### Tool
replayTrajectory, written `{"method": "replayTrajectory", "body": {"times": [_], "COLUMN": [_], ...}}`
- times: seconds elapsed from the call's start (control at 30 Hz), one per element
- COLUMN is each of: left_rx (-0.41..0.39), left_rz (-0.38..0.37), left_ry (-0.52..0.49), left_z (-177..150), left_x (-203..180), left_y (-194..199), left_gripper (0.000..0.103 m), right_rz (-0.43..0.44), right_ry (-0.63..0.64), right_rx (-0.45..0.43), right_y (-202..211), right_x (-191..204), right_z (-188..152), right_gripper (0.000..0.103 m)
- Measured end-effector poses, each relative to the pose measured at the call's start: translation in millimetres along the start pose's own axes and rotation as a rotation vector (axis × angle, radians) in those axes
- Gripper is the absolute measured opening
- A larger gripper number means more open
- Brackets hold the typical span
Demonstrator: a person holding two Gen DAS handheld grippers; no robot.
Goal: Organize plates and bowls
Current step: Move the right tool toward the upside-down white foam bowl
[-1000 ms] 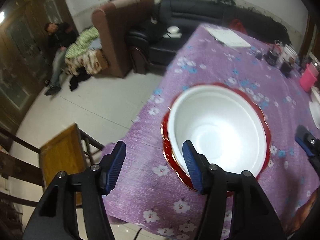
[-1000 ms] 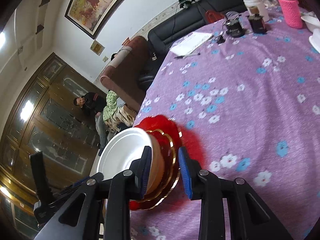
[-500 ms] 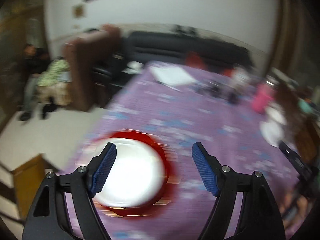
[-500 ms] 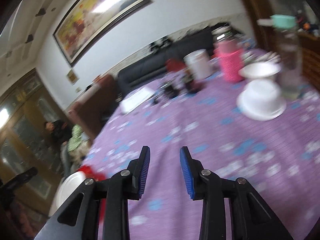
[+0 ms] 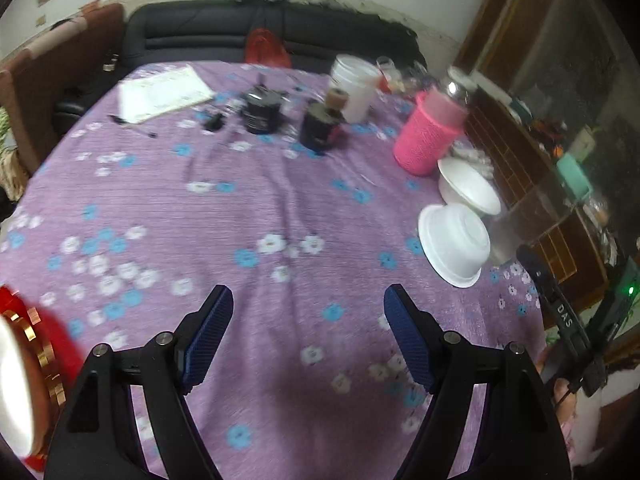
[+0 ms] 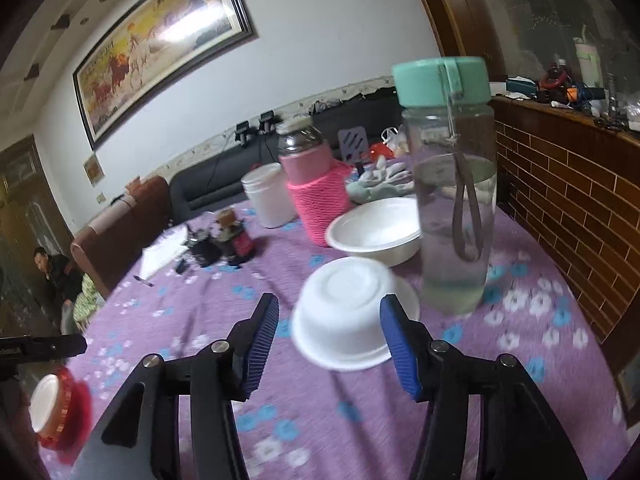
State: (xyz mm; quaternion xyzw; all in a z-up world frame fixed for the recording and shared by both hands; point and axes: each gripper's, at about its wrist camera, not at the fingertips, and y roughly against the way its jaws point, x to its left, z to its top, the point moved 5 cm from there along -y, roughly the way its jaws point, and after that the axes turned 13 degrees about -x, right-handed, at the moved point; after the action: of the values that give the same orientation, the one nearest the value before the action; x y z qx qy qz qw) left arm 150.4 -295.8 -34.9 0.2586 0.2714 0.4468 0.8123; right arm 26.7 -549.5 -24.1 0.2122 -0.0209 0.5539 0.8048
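A white bowl lies upside down point(image 6: 350, 312) on the purple flowered tablecloth, just beyond my right gripper point(image 6: 328, 336), which is open and empty with its fingers either side of it in view. A second white bowl point(image 6: 376, 230) stands upright behind it. Both bowls show in the left wrist view, upturned point(image 5: 456, 244) and upright point(image 5: 470, 188), at the table's right. My left gripper point(image 5: 308, 332) is open and empty above bare cloth. A white bowl on a red gold-rimmed plate point(image 5: 36, 356) sits at the far left; it also shows in the right wrist view point(image 6: 60, 412).
A clear water bottle with a teal lid point(image 6: 452, 200) stands right beside the bowls. A pink knitted bottle point(image 5: 426, 136), a white tub point(image 5: 356, 88), dark jars point(image 5: 262, 112) and a notebook point(image 5: 164, 94) stand at the back. A brick counter point(image 6: 580, 200) borders the table's right.
Both grippers have swung right, away from the bowl on the red plate, toward the two white bowls. My right gripper has opened wider and come close to the upturned bowl.
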Motion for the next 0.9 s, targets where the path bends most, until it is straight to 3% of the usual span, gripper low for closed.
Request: {"method": "replayTrajectory", "body": {"times": [0.1,0.23,0.43,0.57,0.8,0.9], "left_rx": [0.006,0.008,0.015,0.044,0.099,0.127], "left_rz": [0.021,0.067,0.064,0.103,0.178,0.177], "left_ry": [-0.03,-0.101,-0.098,-0.154,-0.301,-0.331], "left_z": [12,24,29,32,21,15], "left_x": [-15,-34,-53,-68,-87,-89], "left_y": [-31,-64,-108,-142,-174,-181], "left_gripper": [0.078,0.078,0.078,0.078,0.078,0.078], "right_rz": [0.018,0.053,0.075,0.085,0.093,0.099], "right_ry": [0.038,-0.022,-0.082,-0.053,-0.095,-0.07], "right_rx": [0.041,0.081,0.136,0.148,0.196,0.192], "right_y": [-22,-45,-70,-81,-98,-98], "right_x": [-6,-20,-37,-36,-42,-36], "right_z": [0,-1,-7,-8,-20,-21], "right_gripper": [0.056,0.056,0.056,0.062,0.068,0.07]}}
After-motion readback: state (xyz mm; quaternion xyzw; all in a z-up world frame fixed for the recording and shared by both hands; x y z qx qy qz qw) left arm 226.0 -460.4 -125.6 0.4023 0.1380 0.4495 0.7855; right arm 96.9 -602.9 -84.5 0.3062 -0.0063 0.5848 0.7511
